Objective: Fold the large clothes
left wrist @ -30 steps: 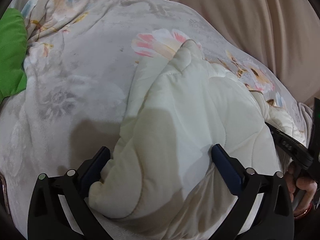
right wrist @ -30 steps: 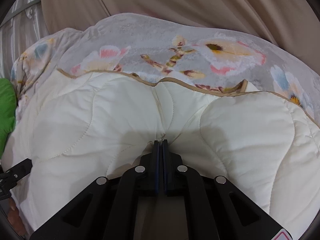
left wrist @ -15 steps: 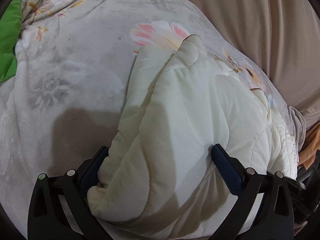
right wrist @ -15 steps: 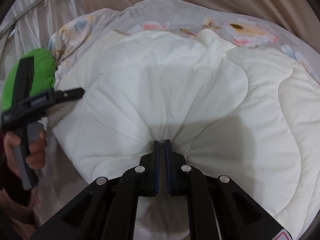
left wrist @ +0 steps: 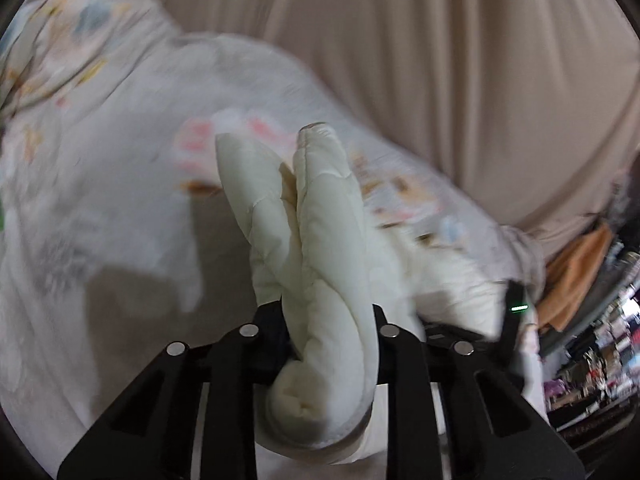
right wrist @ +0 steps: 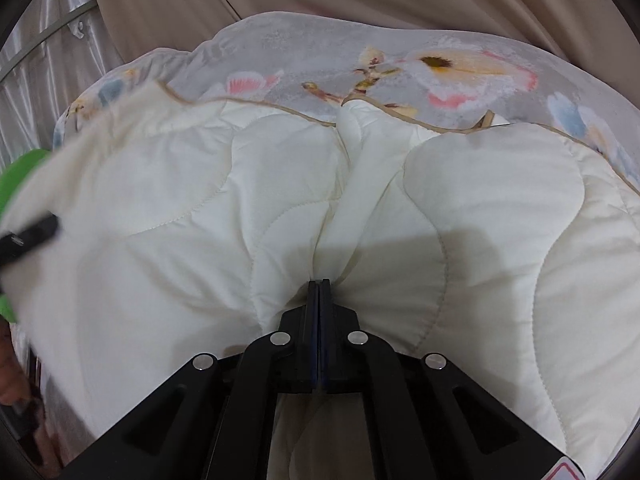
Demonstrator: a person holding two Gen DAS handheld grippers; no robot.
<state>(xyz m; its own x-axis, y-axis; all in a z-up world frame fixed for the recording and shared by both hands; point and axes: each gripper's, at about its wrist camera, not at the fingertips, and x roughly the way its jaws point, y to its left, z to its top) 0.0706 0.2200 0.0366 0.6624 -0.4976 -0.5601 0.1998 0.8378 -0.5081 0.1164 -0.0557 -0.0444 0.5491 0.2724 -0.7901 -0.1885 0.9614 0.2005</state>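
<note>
The big quilt [right wrist: 500, 208] lies spread over a bed, and the fold has only just begun. It is soft and puffy, cream on the inside and grey with pink and yellow flowers [right wrist: 460, 64] on the outside. The flowers are a good thing to steer by.

The left tool [left wrist: 328, 320] has just squeezed shut on a thick roll of the cream side. The jaws do not meet, because the fat bunch of quilt fills the gap between them. That bunch stands up from the tool and pokes toward the pink flower behind it. The view from this hand is blurry.

The right tool [right wrist: 319, 284] is pressed tight together, and it pinches a thin bit of cream quilt right at its tips. The cloth puckers there, below the big flower, and spreads out wide to both sides.

So both hands have a good hold now. That part looks done.

What is left is most of the job, I think. The cream side is only turned back a little way, and its tan edge stops just under the flowers. The held part must be carried across, laid flat, then folded again until the quilt is small and neat.

A green cushion [right wrist: 20, 176] sits at the far left, away from the flowers.
</note>
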